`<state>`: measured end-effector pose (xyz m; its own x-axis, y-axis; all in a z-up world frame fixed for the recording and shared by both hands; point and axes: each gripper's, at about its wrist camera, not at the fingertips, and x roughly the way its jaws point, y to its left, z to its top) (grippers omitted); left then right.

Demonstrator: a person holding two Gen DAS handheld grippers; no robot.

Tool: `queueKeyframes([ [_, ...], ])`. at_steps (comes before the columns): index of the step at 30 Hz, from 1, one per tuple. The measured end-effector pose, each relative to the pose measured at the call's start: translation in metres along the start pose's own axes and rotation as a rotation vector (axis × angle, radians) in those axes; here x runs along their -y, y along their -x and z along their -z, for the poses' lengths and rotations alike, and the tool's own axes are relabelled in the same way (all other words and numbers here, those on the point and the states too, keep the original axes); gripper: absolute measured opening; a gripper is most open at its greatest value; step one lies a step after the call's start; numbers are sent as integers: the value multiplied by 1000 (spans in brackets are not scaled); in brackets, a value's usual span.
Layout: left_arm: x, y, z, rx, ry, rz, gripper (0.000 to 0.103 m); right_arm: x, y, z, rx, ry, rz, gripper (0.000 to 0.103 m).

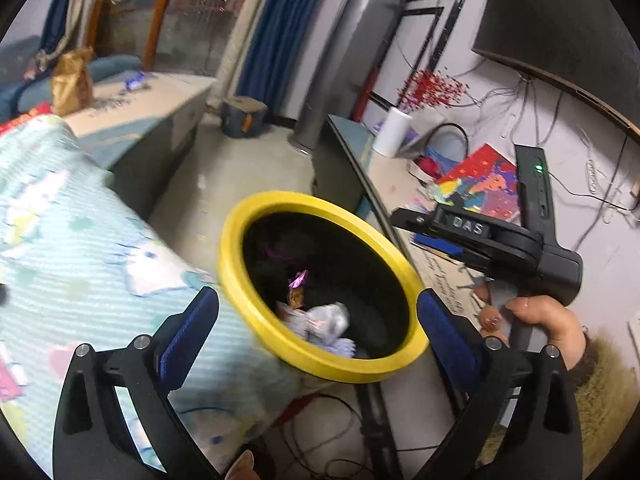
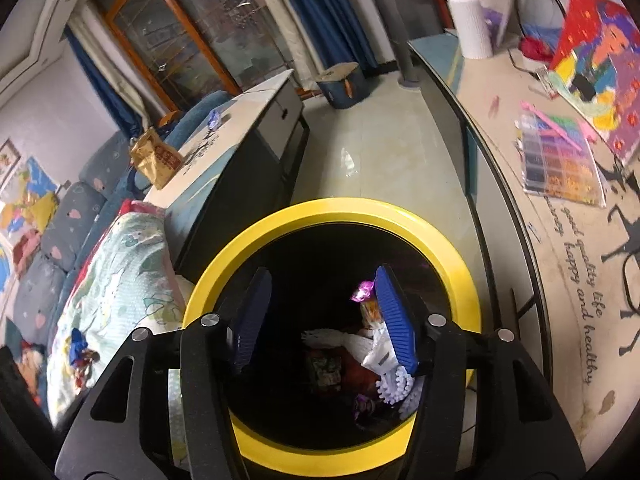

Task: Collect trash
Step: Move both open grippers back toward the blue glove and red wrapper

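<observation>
A trash bin with a yellow rim [image 1: 280, 204] and a black inside stands on the floor between the bed and the desk; it also shows in the right wrist view [image 2: 448, 240]. Inside lie candy wrappers [image 1: 298, 288] and crumpled white paper [image 1: 326, 320], also seen from above as wrappers [image 2: 366, 292] and paper [image 2: 352, 344]. My left gripper [image 1: 318, 316] is open and empty, near the bin's rim. My right gripper [image 2: 320, 316] is open and empty, right above the bin's mouth. The hand-held right gripper body [image 1: 500, 244] shows in the left wrist view.
A bed with a light patterned quilt [image 1: 60, 240] lies left of the bin. A desk [image 2: 520, 168] on the right holds a paper roll [image 2: 472, 28], colourful boards [image 2: 600, 68] and cables. A low cabinet [image 2: 240, 128] carries a brown bag [image 2: 154, 160] and a wrapper [image 2: 214, 120].
</observation>
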<state>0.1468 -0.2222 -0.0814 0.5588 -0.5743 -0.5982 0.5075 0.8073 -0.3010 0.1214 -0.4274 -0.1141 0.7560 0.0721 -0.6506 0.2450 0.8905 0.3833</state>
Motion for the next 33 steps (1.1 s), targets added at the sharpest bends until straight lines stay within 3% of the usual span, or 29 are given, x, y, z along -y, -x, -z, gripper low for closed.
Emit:
queueKeyframes([
  [24,-102,120,1,196,163,-310,96,-123,23,35,3,347,-205,53],
  [33,-138,156,6,250,234,-377,96,-168,28,58,-32,467,-259,53],
])
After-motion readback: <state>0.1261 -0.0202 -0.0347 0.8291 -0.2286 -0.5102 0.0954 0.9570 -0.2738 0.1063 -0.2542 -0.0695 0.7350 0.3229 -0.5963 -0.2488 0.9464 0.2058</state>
